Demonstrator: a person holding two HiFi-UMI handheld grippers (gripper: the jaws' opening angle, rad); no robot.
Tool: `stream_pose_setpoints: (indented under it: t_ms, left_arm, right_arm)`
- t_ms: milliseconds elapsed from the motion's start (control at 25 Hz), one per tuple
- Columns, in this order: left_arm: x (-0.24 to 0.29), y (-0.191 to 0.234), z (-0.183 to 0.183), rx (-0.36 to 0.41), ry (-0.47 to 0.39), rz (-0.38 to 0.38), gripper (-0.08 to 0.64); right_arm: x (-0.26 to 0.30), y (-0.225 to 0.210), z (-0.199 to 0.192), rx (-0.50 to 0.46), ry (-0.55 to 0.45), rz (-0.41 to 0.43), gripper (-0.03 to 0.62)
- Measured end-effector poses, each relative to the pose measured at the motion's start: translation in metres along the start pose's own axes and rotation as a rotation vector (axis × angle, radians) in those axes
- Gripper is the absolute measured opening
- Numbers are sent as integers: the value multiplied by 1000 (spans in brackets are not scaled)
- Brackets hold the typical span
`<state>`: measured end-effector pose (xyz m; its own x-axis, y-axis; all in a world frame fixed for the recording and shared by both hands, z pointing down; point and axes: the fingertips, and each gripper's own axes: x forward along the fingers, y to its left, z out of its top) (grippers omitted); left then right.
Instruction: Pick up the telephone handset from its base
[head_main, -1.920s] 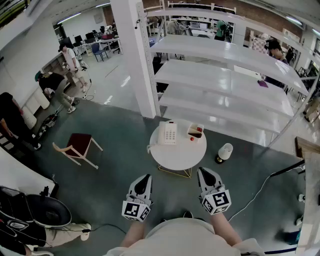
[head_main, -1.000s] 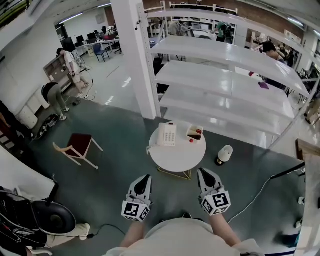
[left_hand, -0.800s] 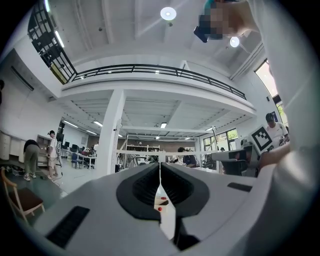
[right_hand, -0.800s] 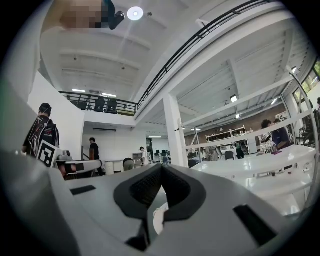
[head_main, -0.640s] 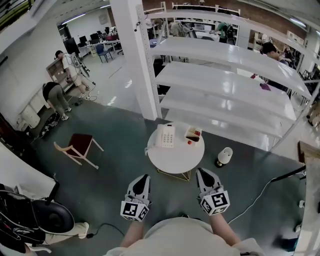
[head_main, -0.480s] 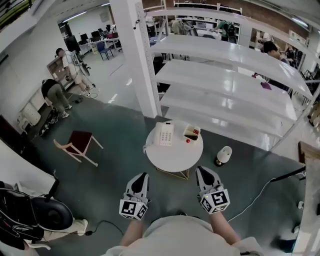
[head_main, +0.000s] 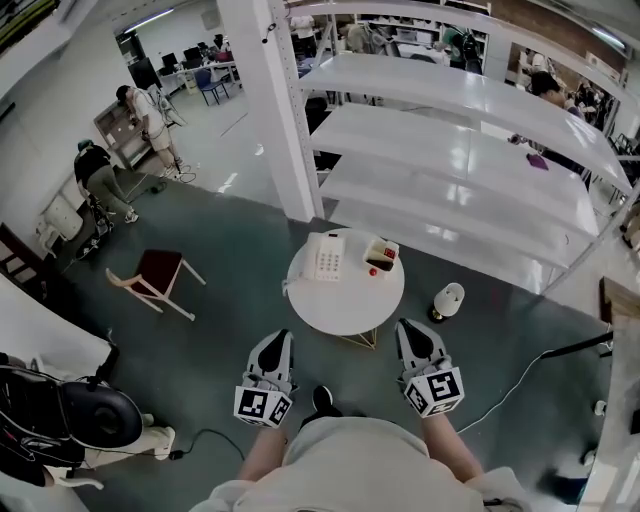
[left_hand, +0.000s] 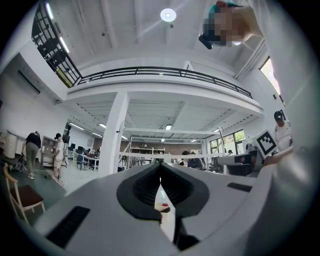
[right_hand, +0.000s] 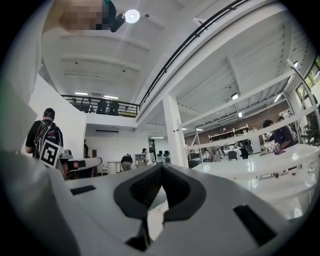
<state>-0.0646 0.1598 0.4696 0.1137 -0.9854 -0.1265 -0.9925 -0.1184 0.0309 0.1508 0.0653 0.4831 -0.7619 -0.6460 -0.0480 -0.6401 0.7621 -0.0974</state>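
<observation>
Task not started. The white push-button telephone (head_main: 329, 257) sat on the round white table (head_main: 345, 305), toward the table's far-left part. Its handset looked to be lying in the cradle on the base, though it was too small to make out clearly. A small open box with dark contents (head_main: 381, 253) stood just beside the phone on the same table, with a tiny red item (head_main: 372, 270) near it.

The left gripper (head_main: 276, 343) was off the table's near-left edge and the right gripper (head_main: 410, 335) off its near-right edge. Both were clear of the tabletop and well short of the phone. Each had its jaws pressed together with nothing between them.

Judged left to do: bring one gripper over the table to the phone, spread its jaws, close on the handset and lift it off the base. Nothing was touched yet.
</observation>
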Motion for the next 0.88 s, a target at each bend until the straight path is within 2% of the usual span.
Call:
stream_pose_setpoints:
  t_ms: [320,880]
  left_arm:
    - [45,26,-13,22,10,-29,21]
    - [182,147,-34,32,34,-131,21]
  right_arm:
    - [37,-23,-10,7,10,-36,9]
    - [188,-71,-16,3,17,-171,9]
